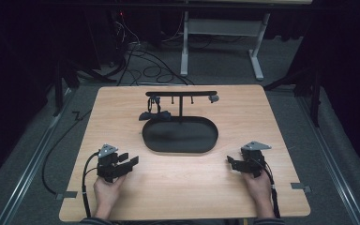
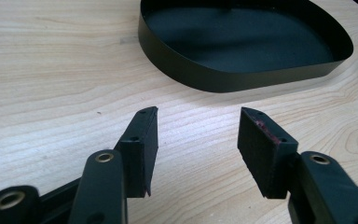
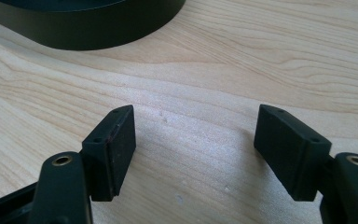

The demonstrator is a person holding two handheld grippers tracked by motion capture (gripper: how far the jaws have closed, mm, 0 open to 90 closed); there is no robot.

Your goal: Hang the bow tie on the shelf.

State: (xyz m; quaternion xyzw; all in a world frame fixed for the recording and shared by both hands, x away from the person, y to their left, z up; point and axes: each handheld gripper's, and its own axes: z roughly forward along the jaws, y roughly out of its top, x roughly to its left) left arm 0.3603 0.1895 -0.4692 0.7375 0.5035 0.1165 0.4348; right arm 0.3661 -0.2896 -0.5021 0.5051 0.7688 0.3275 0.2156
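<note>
Your left gripper (image 1: 130, 163) rests low over the wooden table (image 1: 122, 108), near the front-left corner of the black oval tray (image 1: 180, 145), with its jaws spread wide and nothing between them. In the left gripper view, the left gripper (image 2: 198, 135) has only bare wood grain in the gap between its two padded jaws, and the tray's near wall (image 2: 223, 77) curves across just ahead of the tips, apart from them. The pad on one jaw shows a reddish worn strip along its edge.

Your right gripper (image 1: 231, 162) sits near the tray's front-right corner, also apart from it, and points in toward the tray. Its jaws stand wide as well, holding nothing and touching nothing; in the right gripper view, the right gripper (image 3: 193, 135) frames plain tabletop, with the tray's rim (image 3: 84, 32) ahead and off to one side.

The tray lies flat at the middle of the table. Rising from its far edge is a thin black T-shaped stand (image 1: 181, 93). Small dark items (image 1: 153, 112) hang from or lie below the bar at the tray's far-left corner; they are too small to name.
</note>
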